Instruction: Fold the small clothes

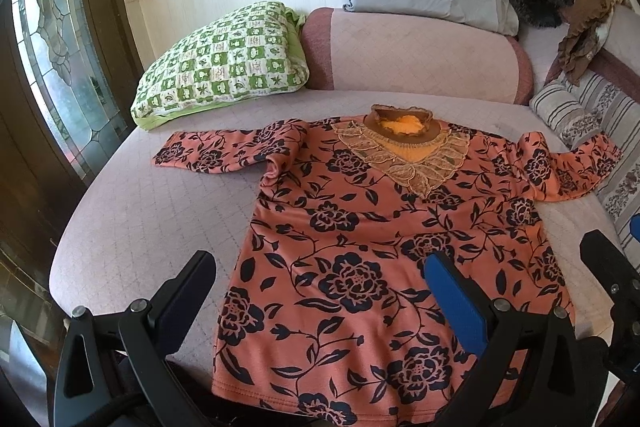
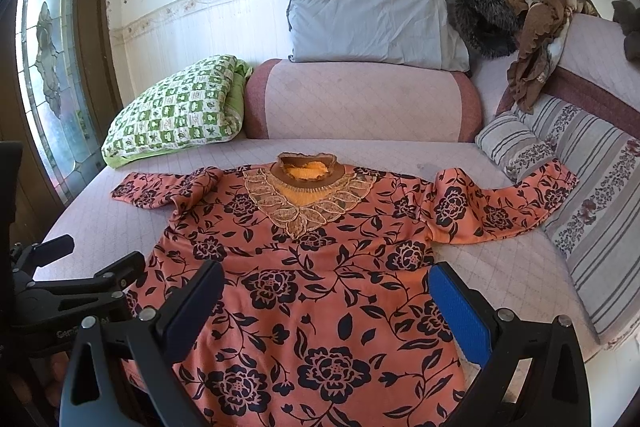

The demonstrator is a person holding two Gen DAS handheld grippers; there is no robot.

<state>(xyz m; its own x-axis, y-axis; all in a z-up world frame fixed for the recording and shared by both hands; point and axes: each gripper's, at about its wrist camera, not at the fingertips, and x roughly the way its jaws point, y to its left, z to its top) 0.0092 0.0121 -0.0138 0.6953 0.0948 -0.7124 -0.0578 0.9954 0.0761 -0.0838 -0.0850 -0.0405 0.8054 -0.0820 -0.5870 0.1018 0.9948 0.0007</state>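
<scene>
A soft knit blouse (image 1: 360, 247) in salmon-orange, printed with dark navy roses and trailing leaves, lies spread flat, front up, on the quilted pale-lilac bed cover (image 1: 140, 211). Its brown ruffled collar (image 1: 402, 119) opens over a scalloped gold lace yoke (image 2: 304, 205); both sleeves stretch outward, the right one rumpled against a striped floral cushion (image 2: 592, 211). The left gripper (image 1: 320, 291) hovers over the blouse's hem with its fingers spread wide, one matte black, one faced with a blue pad, grasping nothing. The right gripper (image 2: 326, 303) is likewise released above the lower body of the garment. Behind stand a green checked pillow (image 1: 224, 63), a smooth grey pillow (image 2: 368, 19) and a padded pink bolster (image 2: 360, 103).
</scene>
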